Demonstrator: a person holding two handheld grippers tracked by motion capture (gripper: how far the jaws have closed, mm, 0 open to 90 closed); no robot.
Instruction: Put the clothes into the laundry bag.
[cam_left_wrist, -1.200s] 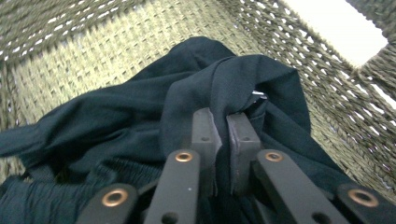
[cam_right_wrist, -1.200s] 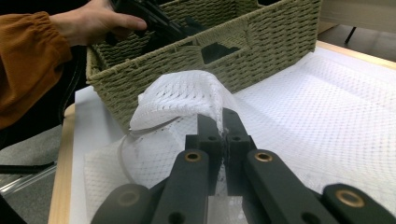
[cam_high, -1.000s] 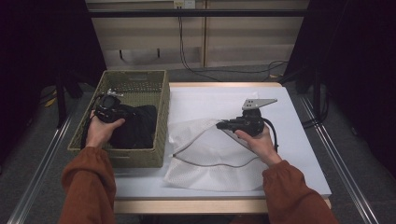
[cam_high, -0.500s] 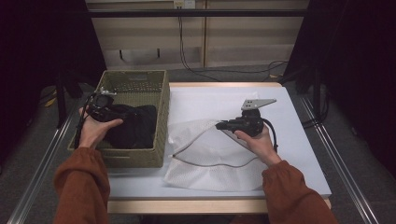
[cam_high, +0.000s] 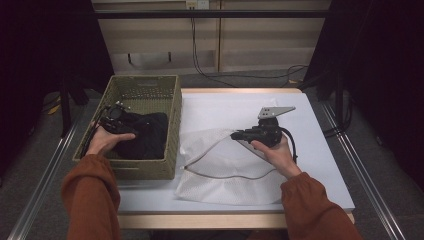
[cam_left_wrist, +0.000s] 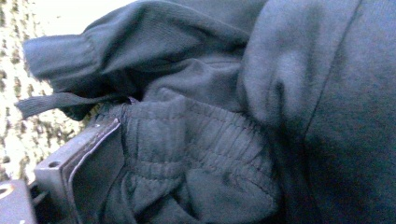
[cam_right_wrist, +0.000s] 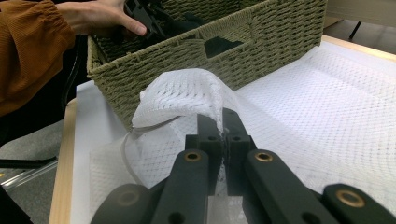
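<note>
A dark garment (cam_high: 150, 136) lies bunched in the woven basket (cam_high: 173, 125) at the table's left. My left gripper (cam_high: 119, 121) sits low on the garment inside the basket. Its jaws have just been opening and stand apart, with one finger (cam_left_wrist: 88, 161) beside a fold of the dark cloth (cam_left_wrist: 280, 93), which fills the space between them. My right gripper (cam_high: 238, 135) is shut on the raised rim of a white mesh bag (cam_high: 225, 175) that lies flat on the table. In the right gripper view the pinched mesh (cam_right_wrist: 187, 93) stands up in front of the gripper's tips (cam_right_wrist: 223, 122).
The basket's wall (cam_right_wrist: 261, 42) stands just beyond the mesh bag's mouth. A cord (cam_high: 220, 172) runs along the bag's opening. The table's white top (cam_high: 310, 125) ends in a wooden front edge, with metal rails on both sides.
The left hand has sunk a little onto the garment in the basket, and its gripper's jaws have spread. The right hand and the pinched mesh bag have kept still.
</note>
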